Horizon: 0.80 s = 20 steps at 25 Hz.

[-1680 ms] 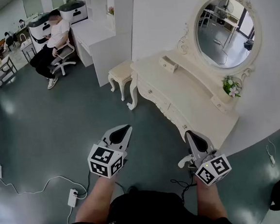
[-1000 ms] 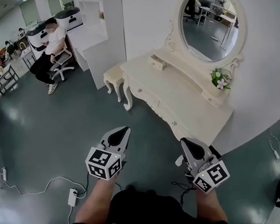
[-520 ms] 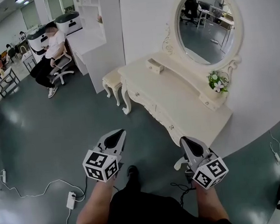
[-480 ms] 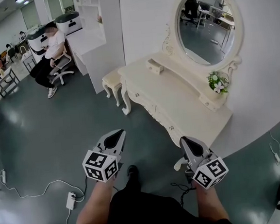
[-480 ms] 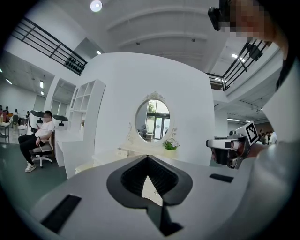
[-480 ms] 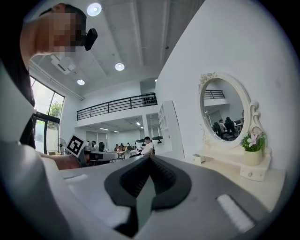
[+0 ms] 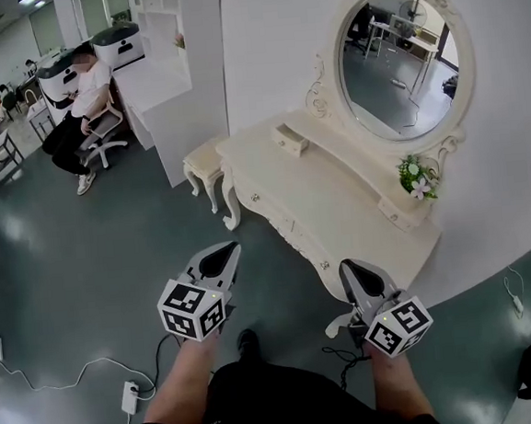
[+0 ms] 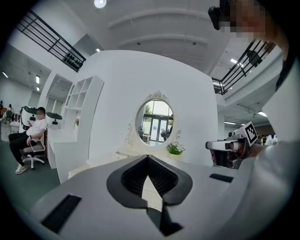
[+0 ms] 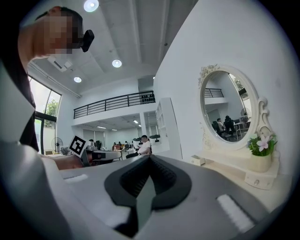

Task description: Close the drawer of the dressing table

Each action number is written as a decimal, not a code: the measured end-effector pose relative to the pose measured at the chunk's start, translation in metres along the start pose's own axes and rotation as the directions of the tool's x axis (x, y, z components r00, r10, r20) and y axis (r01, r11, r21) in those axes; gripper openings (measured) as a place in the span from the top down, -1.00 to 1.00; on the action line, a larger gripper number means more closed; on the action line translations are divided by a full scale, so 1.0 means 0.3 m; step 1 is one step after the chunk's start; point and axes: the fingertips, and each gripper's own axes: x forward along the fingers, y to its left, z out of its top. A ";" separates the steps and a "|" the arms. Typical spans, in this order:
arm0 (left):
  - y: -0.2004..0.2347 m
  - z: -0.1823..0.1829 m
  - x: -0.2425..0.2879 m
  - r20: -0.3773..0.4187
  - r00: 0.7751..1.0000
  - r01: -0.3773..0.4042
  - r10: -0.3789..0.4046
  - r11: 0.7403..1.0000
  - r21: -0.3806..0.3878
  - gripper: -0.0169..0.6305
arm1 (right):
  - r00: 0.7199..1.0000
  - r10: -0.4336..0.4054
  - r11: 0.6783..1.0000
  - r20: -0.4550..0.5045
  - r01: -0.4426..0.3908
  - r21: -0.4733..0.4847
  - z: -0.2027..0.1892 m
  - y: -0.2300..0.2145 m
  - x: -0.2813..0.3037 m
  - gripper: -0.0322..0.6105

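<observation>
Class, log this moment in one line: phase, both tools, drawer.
phase: pre-contact | left tool: shut, empty | right tool: shut, empty | drawer: open, untouched | dressing table: ahead

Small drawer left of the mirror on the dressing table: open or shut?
Open: in the head view the small drawer juts out over the dressing table top, while the matching drawer by the flowers sits flush.
</observation>
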 end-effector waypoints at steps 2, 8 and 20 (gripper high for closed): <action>0.055 0.017 0.044 -0.002 1.000 0.007 -0.007 1.000 -0.002 0.93 | 1.000 -0.002 1.000 -0.003 0.002 0.002 0.011 -0.020 0.067 0.87; 0.237 0.054 0.143 -0.007 1.000 0.006 -0.006 1.000 -0.002 0.93 | 1.000 -0.004 1.000 -0.029 0.005 0.012 0.013 -0.058 0.272 0.87; 0.501 0.054 0.248 -0.024 0.999 0.047 -0.047 0.998 -0.033 0.93 | 0.997 -0.024 0.999 -0.071 0.026 0.026 0.007 -0.079 0.574 0.87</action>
